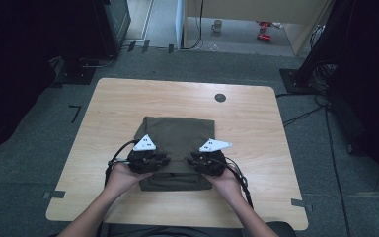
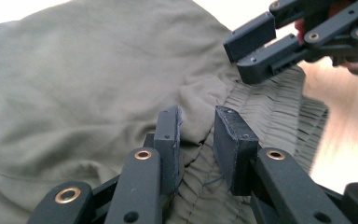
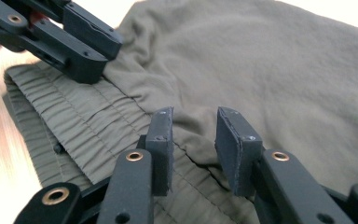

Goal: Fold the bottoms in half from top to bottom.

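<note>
Left claw (image 2: 198, 123) – right claw (image 3: 195, 125) – part-open over olive garment (image 1: 175, 143).

Matt olive cloth garment (image 1: 176, 148) with a gathered, ribbed waistband (image 3: 74, 126) lies on a smooth pale wood surface (image 1: 256, 128).

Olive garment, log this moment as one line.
garment: folded on table | left gripper: open, fabric bunched between jaws | right gripper: open over waistband

You can read no text, label, brand or number anywhere here: not on the cloth, the table or the grippers.
</note>
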A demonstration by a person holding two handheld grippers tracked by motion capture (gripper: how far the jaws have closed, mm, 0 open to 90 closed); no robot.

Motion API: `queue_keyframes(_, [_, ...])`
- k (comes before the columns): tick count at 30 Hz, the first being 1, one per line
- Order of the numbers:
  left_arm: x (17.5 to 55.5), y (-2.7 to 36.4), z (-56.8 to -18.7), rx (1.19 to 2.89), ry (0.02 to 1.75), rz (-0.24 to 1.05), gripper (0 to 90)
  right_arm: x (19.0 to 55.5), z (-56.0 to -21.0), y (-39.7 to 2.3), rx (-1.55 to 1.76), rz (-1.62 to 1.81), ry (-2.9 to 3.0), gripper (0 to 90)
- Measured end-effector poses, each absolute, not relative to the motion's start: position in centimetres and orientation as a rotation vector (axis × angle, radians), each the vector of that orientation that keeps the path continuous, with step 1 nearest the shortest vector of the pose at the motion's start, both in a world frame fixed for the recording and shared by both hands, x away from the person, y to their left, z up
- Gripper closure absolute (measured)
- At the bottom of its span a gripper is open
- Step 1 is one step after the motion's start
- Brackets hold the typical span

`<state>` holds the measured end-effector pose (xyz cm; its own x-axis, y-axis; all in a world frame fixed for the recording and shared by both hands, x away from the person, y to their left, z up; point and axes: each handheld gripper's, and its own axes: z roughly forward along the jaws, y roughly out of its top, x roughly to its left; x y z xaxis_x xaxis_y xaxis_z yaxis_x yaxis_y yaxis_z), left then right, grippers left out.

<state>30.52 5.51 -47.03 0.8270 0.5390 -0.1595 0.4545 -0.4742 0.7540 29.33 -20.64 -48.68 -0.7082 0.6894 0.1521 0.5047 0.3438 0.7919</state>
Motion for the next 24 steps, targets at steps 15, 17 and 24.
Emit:
queue_keyframes(15, [28.8, 6.9, -48.9, 2.133, 0.788, 0.153, 50.1, 28.6, -49.5, -20.9, 1.063, 1.213, 2.398, 70.1])
queue_keyframes(17, [28.8, 7.4, -49.0, 2.127, 0.804, 0.135, 48.8, 28.3, -50.2, -21.0, 1.044, 1.232, 2.402, 64.6])
queue_keyframes(24, [28.4, 7.8, -49.7, 2.133, 0.818, 0.135, 49.1, 28.1, -51.3, -20.6, 1.047, 1.194, 2.476, 62.4])
